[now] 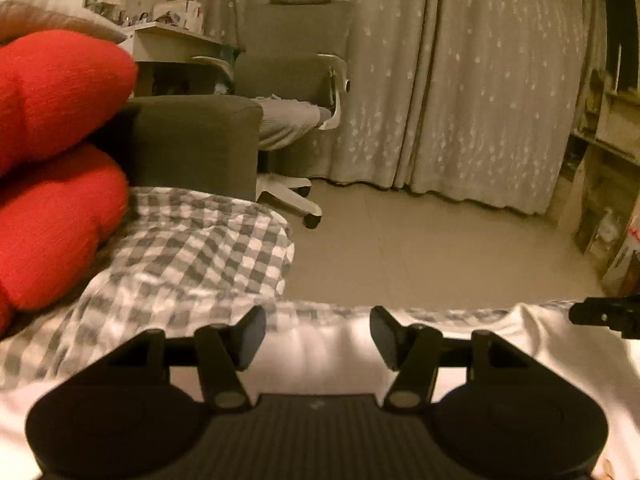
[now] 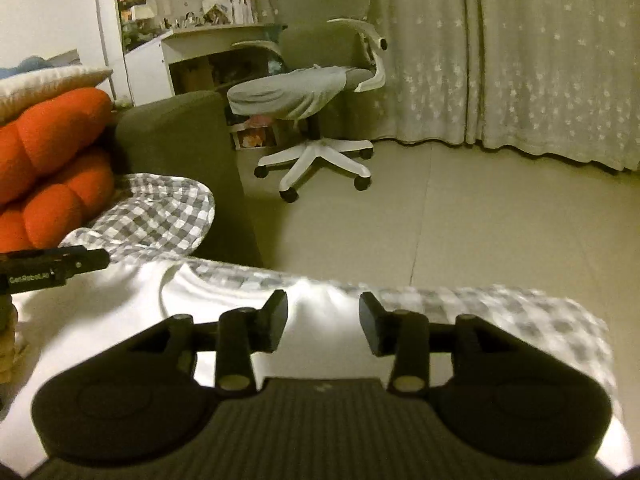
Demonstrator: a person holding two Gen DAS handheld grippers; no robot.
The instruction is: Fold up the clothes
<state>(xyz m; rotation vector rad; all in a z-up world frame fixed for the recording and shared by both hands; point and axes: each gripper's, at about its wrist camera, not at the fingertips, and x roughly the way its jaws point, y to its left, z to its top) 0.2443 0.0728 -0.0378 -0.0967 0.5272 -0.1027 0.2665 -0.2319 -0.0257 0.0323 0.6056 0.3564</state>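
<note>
White garment [image 1: 320, 356], spread flat on the gray-and-white checked bedsheet [image 1: 192, 256], lies under both grippers; its neckline [image 2: 208, 284] curves along the far edge in the right wrist view, toward the edge of the bed. With the garment as the reference, the left gripper [image 1: 318, 334] hangs just over its far portion, jaws parted with a clear gap and only white cloth visible through the gap below them; the pads do not press on anything, so it is released. The right gripper [image 2: 323, 322] hovers over the garment to the right of the neckline, its jaws likewise apart and holding nothing. Whether either set of fingertips touches the cloth cannot be told. In the left wrist view the tip of the right gripper shows at the garment's right edge [image 1: 604, 316]; in the right wrist view the left gripper's body shows at the garment's left [image 2: 52, 268]. Red cushions [image 1: 52, 160] are stacked to the left of the garment. Beyond the garment stands a gray bed end panel [image 1: 192, 144], and farther off, on the tiled floor [image 2: 480, 220], an office chair [image 2: 320, 92] stands before star-patterned curtains [image 1: 480, 80].
</note>
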